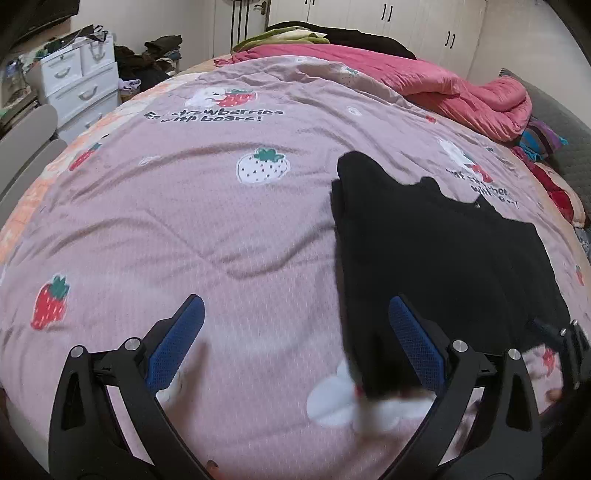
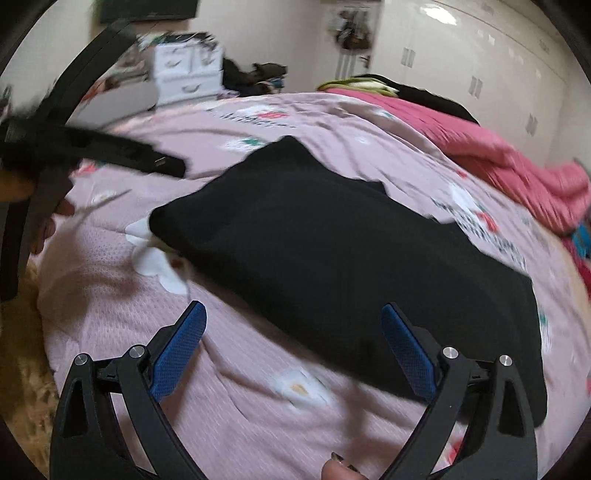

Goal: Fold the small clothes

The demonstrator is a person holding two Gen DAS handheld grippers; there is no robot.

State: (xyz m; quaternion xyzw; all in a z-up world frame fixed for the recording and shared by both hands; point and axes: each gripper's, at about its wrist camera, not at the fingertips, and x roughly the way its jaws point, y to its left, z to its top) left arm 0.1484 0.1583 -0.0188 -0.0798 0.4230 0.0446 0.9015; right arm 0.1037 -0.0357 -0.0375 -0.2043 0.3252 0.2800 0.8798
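Setting: bedroom, with a wide bed under a mauve quilted cover (image 1: 207,221) printed with strawberries and bears; white wardrobe doors (image 1: 417,14) line the far wall.
Garment: a black knit garment (image 1: 424,236) lies flat on the cover, partly folded into a rough oblong, on the right of the left wrist view and across the middle of the right wrist view (image 2: 332,251).
Left gripper: the left gripper (image 1: 295,339), black-framed with blue pads, hangs above the cover with its jaws released and spread wide; the garment's near edge runs in front of its right pad, but nothing is pinched.
Right gripper: the right gripper (image 2: 291,347) is likewise released and wide, empty, over the garment's near edge; its view is smeared by motion.
Step in hand: judging by two empty grippers and a garment lying settled, a fold looks just laid down and let go, with the hands placed between grasps.
Next move: probably a fresh grasp on an edge or corner of the black cloth, carried across to halve it; soft knit will sag, so both layers need to be caught.
Surroundings: a crumpled pink duvet (image 1: 461,88) is heaped at the far side of the bed; a white plastic drawer unit (image 1: 79,85) stands by the wall beside a pile of dark clothes (image 1: 147,59).
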